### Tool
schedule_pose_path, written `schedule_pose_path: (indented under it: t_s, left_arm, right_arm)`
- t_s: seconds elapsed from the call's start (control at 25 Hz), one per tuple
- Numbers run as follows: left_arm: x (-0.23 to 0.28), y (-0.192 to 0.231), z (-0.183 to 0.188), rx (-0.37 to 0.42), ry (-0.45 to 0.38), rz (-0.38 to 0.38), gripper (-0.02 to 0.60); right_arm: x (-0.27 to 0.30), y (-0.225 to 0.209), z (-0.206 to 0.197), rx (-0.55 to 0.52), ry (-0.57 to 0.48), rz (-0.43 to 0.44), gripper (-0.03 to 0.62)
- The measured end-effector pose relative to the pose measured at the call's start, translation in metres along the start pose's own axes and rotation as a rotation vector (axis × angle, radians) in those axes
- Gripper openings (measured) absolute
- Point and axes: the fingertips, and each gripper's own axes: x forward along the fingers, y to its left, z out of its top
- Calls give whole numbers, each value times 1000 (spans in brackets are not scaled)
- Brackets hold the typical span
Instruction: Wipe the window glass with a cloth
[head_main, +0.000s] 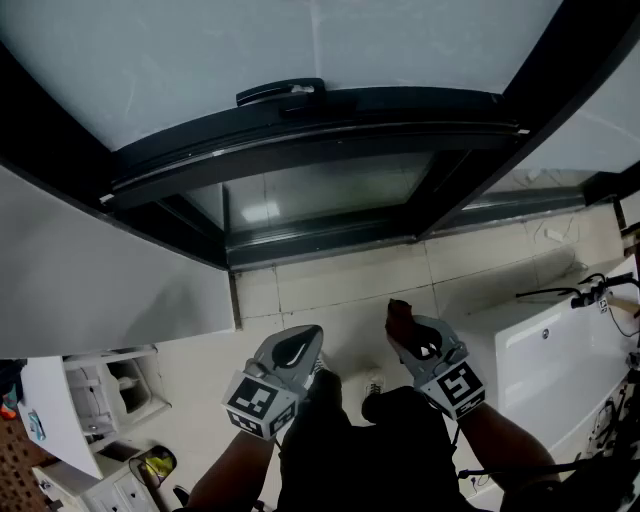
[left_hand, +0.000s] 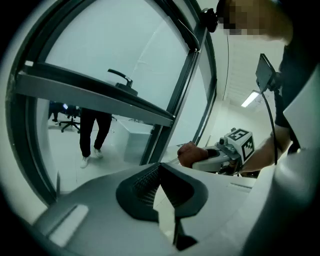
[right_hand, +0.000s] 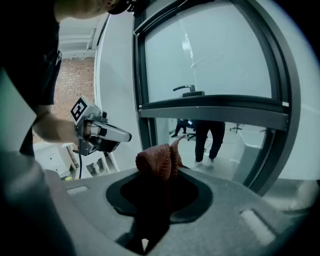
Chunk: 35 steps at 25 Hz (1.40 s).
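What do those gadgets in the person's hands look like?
The left gripper and right gripper are pale grey plastic shells with black jaw pads. Each carries a cube of black-and-white square markers. The person wears dark clothing, forearms uncovered.

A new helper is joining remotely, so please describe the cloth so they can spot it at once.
Below the dark-framed window, find the right tool. The cloth is the reddish-brown knitted wad pinched in its tip. The left tool beside it holds nothing, so the cloth is the only red, soft thing there.
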Motion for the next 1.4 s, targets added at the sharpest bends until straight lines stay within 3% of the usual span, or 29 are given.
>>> schedule_pose_path:
  t_s: [0.2,0.48,0.68,0.88,1.0,1.16,1.28,1.4]
  left_arm:
    - [41,70,-11,56,6,42,17]
    - [116,124,-47,123,-54,81,17]
    - [178,157,-83,176,-91,88,17]
    - [233,201,-130,163,-128,77,17]
    - [262,228,-156,177,-138,79,17]
    - [302,265,-188,148,-185,67,17]
    - [329,293,-216,153,-173,89,17]
    - [344,306,-243,208,-143,97,17]
  right_arm:
    - [58,-49,-9,-17,-53,-36,84]
    - [128,-137,-38,-129,-143,-110,84]
    - [175,-188,-77,-328,-134,-154,84]
    - [227,-225,-112,-535,-125,-246,84]
    - [250,-250,-132,-672,-154,-331,84]
    - [265,-294,-158,-974,-126,-497,84]
    - [266,-339,-171,-1181,-102,-672,84]
    - [251,-387,-172,-1255,-99,-880,84]
